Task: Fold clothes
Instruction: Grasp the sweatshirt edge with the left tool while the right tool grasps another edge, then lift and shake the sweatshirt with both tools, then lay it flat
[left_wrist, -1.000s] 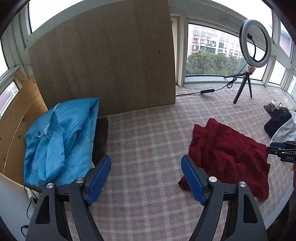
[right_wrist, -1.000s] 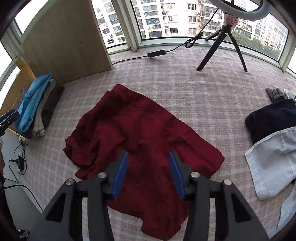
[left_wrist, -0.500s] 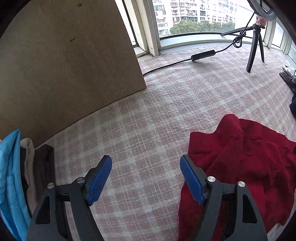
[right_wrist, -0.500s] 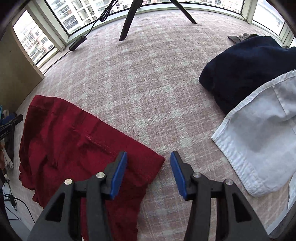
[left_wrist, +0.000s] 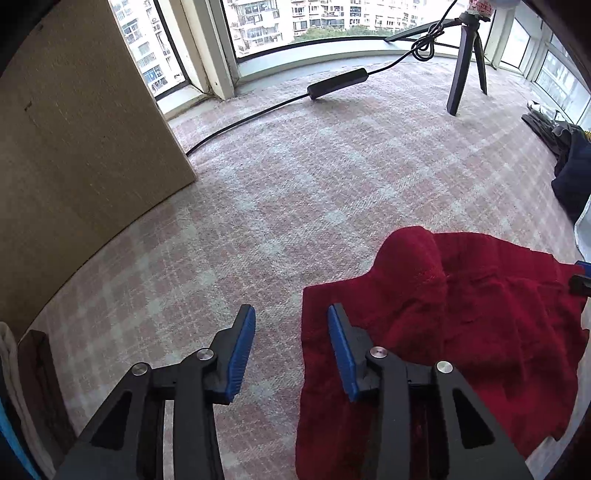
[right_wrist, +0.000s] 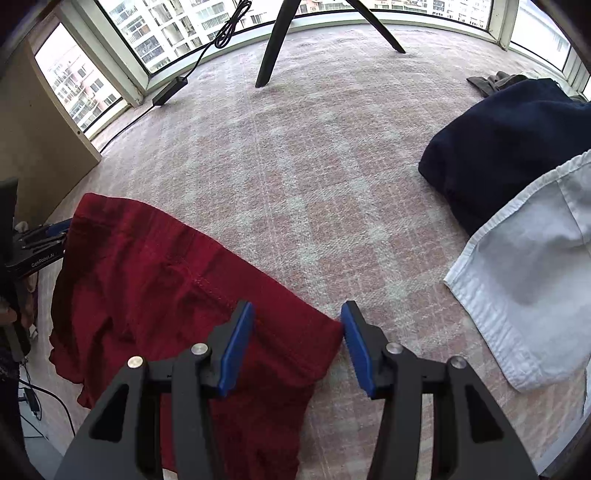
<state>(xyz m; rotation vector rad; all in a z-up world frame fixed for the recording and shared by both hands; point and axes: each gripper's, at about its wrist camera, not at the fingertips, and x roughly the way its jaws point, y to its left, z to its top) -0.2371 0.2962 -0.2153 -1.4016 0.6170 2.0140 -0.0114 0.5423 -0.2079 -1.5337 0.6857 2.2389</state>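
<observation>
Red garment (left_wrist: 461, 314) lies crumpled on the checked carpet (left_wrist: 295, 184), between the two grippers. The left gripper (left_wrist: 291, 343) hangs over the garment's left edge: that edge runs between its blue pads, one finger (left_wrist: 341, 350) above the cloth and the other above bare carpet, and neither pad presses on the fabric. Its jaws have just been closing and now stand partly open with nothing gripped. The right gripper (right_wrist: 297, 341) straddles the garment's right corner, which sits in the gap; the jaws are about half open and grip nothing. Compared with a second ago, both views sit lower and closer to the cloth, and the blue clothes pile has nearly gone from the left view.
</observation>
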